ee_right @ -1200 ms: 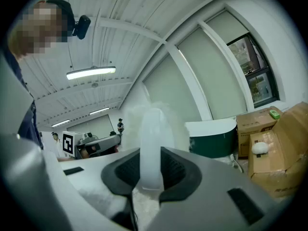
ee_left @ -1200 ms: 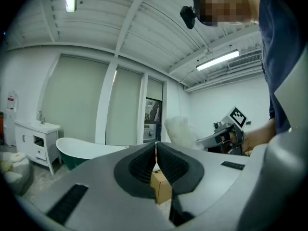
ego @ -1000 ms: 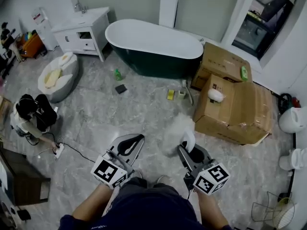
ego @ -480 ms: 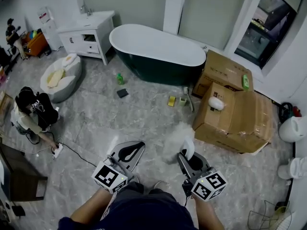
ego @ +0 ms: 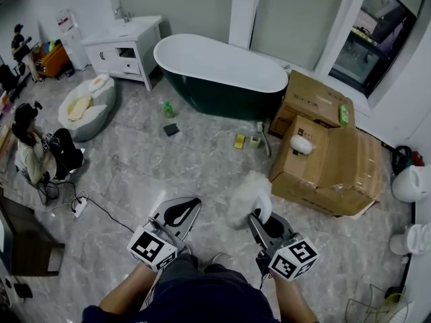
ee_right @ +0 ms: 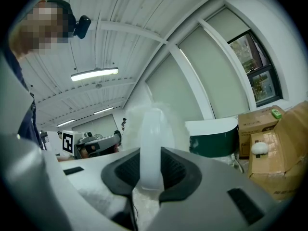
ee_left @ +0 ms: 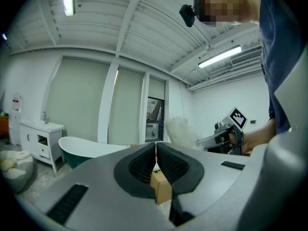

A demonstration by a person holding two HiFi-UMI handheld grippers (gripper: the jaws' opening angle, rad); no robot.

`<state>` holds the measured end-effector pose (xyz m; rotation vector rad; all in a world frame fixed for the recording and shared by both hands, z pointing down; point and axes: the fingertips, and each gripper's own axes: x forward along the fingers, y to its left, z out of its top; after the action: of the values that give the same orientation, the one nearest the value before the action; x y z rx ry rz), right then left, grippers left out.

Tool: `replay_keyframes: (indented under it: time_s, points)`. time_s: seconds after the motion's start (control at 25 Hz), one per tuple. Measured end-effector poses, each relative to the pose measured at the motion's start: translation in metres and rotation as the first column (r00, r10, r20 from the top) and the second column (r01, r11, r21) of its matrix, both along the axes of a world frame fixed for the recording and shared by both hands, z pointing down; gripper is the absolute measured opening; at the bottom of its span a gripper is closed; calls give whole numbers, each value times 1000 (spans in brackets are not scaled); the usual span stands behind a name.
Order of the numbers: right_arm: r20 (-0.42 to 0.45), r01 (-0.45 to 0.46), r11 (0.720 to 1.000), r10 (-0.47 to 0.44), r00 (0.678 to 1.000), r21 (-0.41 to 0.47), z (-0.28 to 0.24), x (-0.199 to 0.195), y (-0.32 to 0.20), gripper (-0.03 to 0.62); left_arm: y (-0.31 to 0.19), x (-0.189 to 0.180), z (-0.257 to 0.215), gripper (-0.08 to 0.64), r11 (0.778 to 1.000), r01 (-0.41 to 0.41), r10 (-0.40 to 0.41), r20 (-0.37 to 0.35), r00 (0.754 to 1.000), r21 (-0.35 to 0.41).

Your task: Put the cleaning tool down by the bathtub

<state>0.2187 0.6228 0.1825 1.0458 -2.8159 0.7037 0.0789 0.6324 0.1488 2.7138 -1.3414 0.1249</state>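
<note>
My right gripper (ego: pixel 264 214) is shut on the pale plastic handle of the cleaning tool, a fluffy white duster (ego: pixel 247 195) that sticks up and forward from the jaws. In the right gripper view the duster's handle (ee_right: pixel 152 150) stands upright between the black pads. My left gripper (ego: pixel 180 210) is held low at the left, its jaws shut with nothing in them; the left gripper view shows the pads (ee_left: pixel 144 166) pressed together. The dark green bathtub (ego: pixel 219 73) with a white rim stands far ahead against the wall.
Large cardboard boxes (ego: pixel 326 153) sit to the right of the tub. A green bottle (ego: pixel 168 109), a dark pad (ego: pixel 172 130) and small yellow items (ego: pixel 240 141) lie on the marble floor before the tub. A white vanity (ego: pixel 122 44), a beanbag (ego: pixel 86 106) and a seated person (ego: pixel 39 153) are at the left.
The view has moved slightly forward toward the tub. Both grippers keep their pose, the right one still holding the duster. The person at the left has shifted position.
</note>
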Motion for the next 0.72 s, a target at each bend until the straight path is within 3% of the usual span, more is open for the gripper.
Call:
replay_keyframes:
  time_s: [0.72]
  points:
    - [14,20,1000,-20,1000,-2,2,36,-17,88,-11,28,-1,32,999,34,-34,17,999,-2]
